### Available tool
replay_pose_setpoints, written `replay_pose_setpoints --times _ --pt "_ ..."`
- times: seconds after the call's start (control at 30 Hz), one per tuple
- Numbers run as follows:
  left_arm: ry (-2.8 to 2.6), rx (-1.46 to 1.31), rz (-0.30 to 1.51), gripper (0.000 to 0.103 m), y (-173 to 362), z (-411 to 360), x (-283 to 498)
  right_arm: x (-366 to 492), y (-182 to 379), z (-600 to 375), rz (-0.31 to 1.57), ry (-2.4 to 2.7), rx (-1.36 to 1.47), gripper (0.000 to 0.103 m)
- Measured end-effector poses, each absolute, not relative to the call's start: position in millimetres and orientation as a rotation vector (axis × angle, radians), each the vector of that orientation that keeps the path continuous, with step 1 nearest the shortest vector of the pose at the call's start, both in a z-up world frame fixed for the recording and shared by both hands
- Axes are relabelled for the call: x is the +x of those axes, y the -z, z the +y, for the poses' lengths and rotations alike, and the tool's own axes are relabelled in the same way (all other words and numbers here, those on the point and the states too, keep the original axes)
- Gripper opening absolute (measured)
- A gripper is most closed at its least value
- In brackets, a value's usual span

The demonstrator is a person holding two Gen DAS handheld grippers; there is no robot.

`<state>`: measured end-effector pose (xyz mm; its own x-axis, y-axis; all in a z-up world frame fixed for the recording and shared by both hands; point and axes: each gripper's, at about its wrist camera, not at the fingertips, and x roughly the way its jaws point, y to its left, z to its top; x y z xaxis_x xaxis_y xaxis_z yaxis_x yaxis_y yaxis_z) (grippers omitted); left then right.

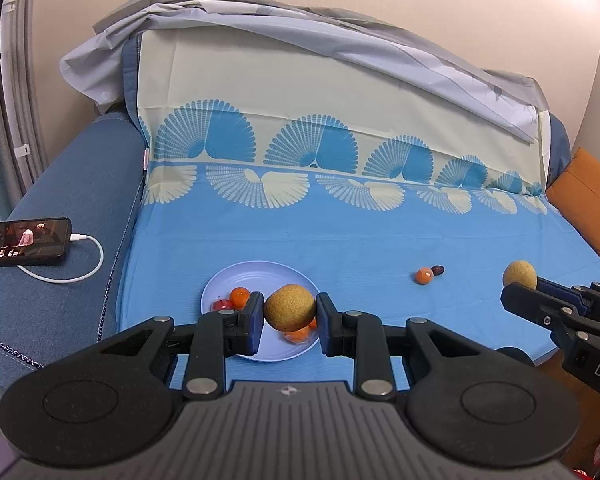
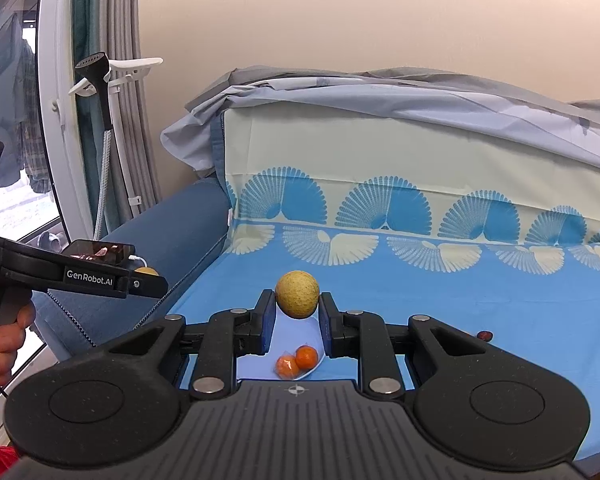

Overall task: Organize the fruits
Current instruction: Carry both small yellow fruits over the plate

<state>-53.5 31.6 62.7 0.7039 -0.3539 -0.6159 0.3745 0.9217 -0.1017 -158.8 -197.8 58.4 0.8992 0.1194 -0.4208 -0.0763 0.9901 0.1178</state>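
wall (image 1: 340, 8): plain beige, fills the background beyond both tongs
sofa (image 1: 72, 184): blue fabric, armrest to the left of the left tongs
patterned sheet (image 1: 340, 232): light blue with cream and blue fan motifs, covers the seat under both tongs and runs up the backrest ahead
grey cover (image 1: 300, 28): crumpled, draped along the top of the backrest
window (image 2: 16, 128): far left of the right tongs, grey curtain beside it
garment steamer (image 2: 100, 76): black head on a white stand, near the curtain, left of and beyond the right tongs
orange cushion (image 1: 588, 200): right end of the sofa, beyond the right tongs in the left wrist view
phone (image 1: 24, 242): on the armrest, screen lit, white cable plugged in, left of the left tongs
plate (image 1: 228, 280): pale blue, on the sheet directly below and ahead of the left tongs; holds small orange and red fruits
left tongs (image 1: 290, 312): closed on a tan round fruit (image 1: 290, 307), pads pressing both sides, fruit held above the plate
right tongs (image 2: 296, 312): closed on a second tan round fruit (image 2: 297, 294), held between the pad tips, above the plate edge
hand (image 2: 4, 344): grips the left tongs' handle, left edge of the right wrist view
loose fruit: small orange one (image 1: 424, 275) with a dark one (image 1: 438, 269) touching it, on the sheet between the two tongs, further back
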Motion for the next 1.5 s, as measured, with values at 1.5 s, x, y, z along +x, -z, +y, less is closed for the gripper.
replay_pose_setpoints --times 1.5 --pt "0.242 -0.058 0.773 0.03 -15 70 64 -14 1 -138 0.644 -0.26 0.087 0.024"
